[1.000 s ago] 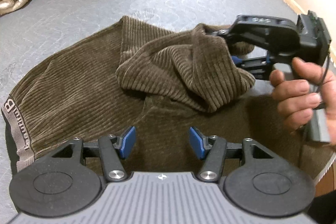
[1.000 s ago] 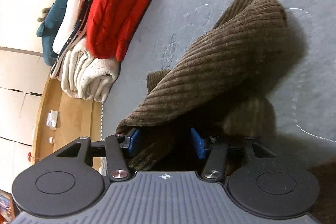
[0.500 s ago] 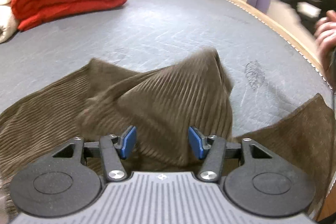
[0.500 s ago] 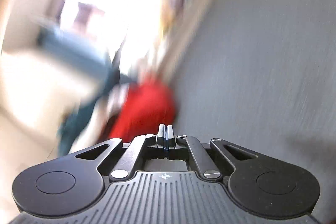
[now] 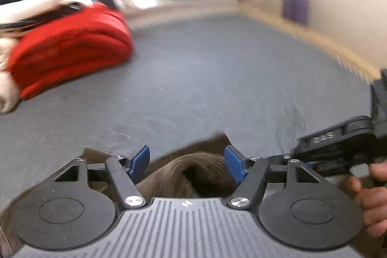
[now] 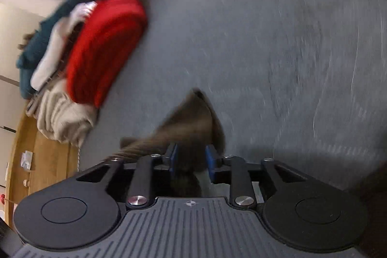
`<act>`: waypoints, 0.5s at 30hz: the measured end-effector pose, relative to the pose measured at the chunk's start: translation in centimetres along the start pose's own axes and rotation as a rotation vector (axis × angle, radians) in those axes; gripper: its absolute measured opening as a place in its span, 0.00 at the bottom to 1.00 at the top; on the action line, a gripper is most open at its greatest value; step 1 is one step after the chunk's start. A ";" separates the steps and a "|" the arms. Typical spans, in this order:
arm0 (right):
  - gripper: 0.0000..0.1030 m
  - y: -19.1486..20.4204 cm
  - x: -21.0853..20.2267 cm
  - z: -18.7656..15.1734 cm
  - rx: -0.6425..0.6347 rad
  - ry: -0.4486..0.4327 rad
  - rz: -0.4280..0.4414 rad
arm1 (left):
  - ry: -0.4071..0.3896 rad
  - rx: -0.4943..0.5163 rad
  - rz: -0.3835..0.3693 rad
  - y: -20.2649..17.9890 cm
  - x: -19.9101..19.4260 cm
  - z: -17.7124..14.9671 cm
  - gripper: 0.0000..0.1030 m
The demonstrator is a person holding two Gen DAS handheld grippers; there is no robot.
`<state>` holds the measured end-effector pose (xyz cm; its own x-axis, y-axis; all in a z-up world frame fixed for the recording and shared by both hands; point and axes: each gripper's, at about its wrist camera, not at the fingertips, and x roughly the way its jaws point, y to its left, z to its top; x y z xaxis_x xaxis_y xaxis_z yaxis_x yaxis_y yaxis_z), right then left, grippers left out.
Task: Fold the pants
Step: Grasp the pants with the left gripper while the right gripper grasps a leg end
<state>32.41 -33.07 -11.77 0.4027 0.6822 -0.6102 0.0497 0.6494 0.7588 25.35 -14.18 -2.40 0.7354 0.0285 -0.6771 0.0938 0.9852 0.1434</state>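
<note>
Red blanket (image 5: 70,47) lies folded far left on grey mattress (image 5: 205,79). Left gripper (image 5: 186,163): released, pads wide apart above brown pants (image 5: 179,173), which bunch on the mattress. Right gripper (image 6: 191,158): pads partly closed with pants fabric between; grasp uncertain, blurred.

The brown ribbed pants (image 5: 191,173) bunch up in a rounded hump between my left jaws, with a dark hollow fold at the middle (the cloth is blurred, so finer creases are lost). In the right view the same pants (image 6: 193,127) rise ahead of my right jaws to a pointed peak, and a strand of the fabric runs down between those jaws, which stand close on either side.
</note>
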 end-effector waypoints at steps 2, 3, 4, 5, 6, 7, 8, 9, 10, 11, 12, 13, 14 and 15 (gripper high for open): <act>0.30 -0.8 0.6 -0.4 0.047 0.028 -0.009 | 0.114 0.124 -0.022 -1.4 2.3 0.8 0.72; 0.30 -1.0 0.8 0.0 0.087 0.020 -0.020 | 0.158 0.200 -0.002 -2.1 3.5 0.9 0.71; 0.30 -1.6 0.5 0.2 0.131 -0.002 -0.033 | 0.193 0.279 0.015 -2.9 4.5 0.7 0.69; 0.30 -2.0 0.1 0.3 0.169 -0.034 -0.035 | 0.215 0.365 0.022 -3.6 5.6 0.5 0.65; 0.30 -2.3 -0.4 0.6 0.206 -0.070 -0.025 | 0.220 0.428 0.033 -3.8 6.2 0.1 0.47; 0.30 -2.6 -1.1 0.5 0.230 -0.092 -0.012 | 0.225 0.464 0.054 -3.8 6.7 0.0 0.13; 0.30 -3.4 -1.9 0.6 0.248 -0.114 0.004 | 0.233 0.446 0.064 -3.2 7.0 0.2 0.13; 0.31 -3.5 -2.2 0.6 0.258 -0.132 0.018 | 0.215 0.302 0.025 -1.3 6.7 1.1 0.12; 0.31 -3.3 -2.5 0.6 0.258 -0.147 0.031 | 0.191 0.094 -0.068 1.5 5.9 1.6 0.11; 0.33 -3.1 -2.6 0.6 0.251 -0.158 0.038 | 0.165 -0.148 -0.197 4.4 5.5 1.9 0.11; 0.34 -3.0 -2.8 0.4 0.242 -0.169 0.051 | 0.132 -0.368 -0.305 7.2 5.1 1.5 0.11; 0.35 -3.1 -3.2 0.4 0.236 -0.176 0.070 | 0.107 -0.497 -0.368 8.8 4.8 1.0 0.11; 0.37 -3.2 -3.4 0.3 0.231 -0.183 0.100 | 0.080 -0.600 -0.437 10.1 4.6 0.5 0.11; 0.39 -3.2 -3.7 0.3 0.226 -0.189 0.133 | 0.055 -0.684 -0.514 10.9 4.4 -0.1 0.11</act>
<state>31.06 -37.78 -11.85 0.5806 0.6682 -0.4652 0.1786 0.4530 0.8734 29.55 -3.30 -3.87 0.6772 -0.4591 -0.5750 -0.0317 0.7625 -0.6462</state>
